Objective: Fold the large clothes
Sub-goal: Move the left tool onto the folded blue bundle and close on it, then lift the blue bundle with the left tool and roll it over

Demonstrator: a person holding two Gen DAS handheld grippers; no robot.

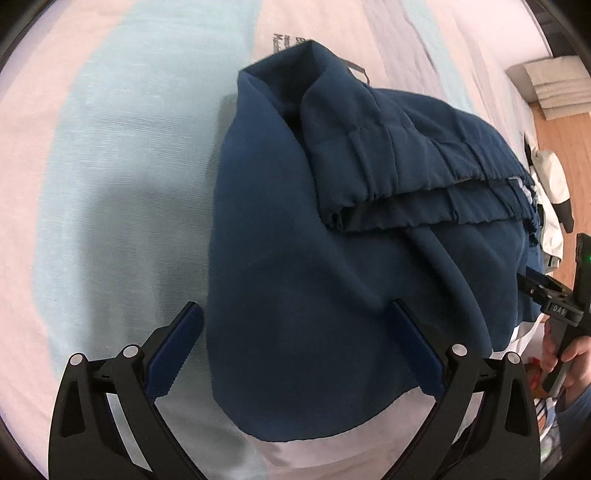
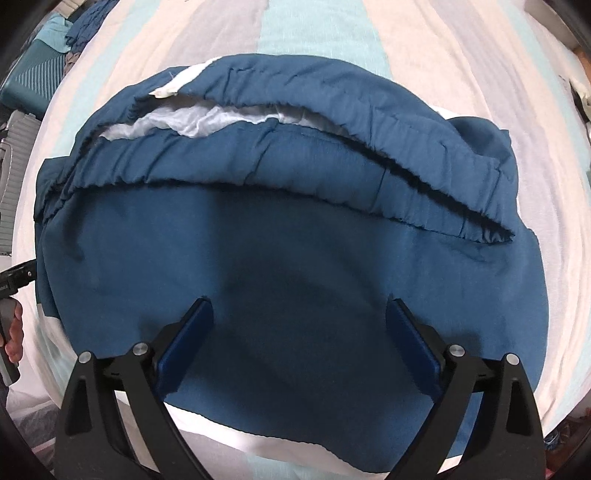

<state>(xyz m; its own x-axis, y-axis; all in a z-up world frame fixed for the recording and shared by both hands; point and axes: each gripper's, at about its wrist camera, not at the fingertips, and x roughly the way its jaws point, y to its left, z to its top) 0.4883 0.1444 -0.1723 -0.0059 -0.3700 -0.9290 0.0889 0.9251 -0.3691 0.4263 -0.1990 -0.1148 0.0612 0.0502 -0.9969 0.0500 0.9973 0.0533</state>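
Note:
A dark blue garment (image 1: 314, 258) with a gathered elastic waistband (image 2: 258, 158) and white lining (image 2: 192, 122) lies folded on the striped bed sheet (image 1: 110, 184). My left gripper (image 1: 295, 314) is open and points down at the garment's left edge. One of its fingers is over the sheet and the other over the cloth, with nothing gripped. My right gripper (image 2: 299, 306) is open wide above the garment's (image 2: 295, 258) flat lower part, nothing pinched between its pads. The right gripper (image 1: 554, 306) also shows at the left wrist view's right edge, in a hand (image 1: 570, 354).
A teal suitcase (image 2: 29, 74) and a heap of clothes (image 2: 81, 29) sit past the bed's far left. A white jacket (image 1: 550, 184) lies at the bed's right edge, with wooden floor (image 1: 554, 122) and a pale box (image 1: 546, 81) beyond it.

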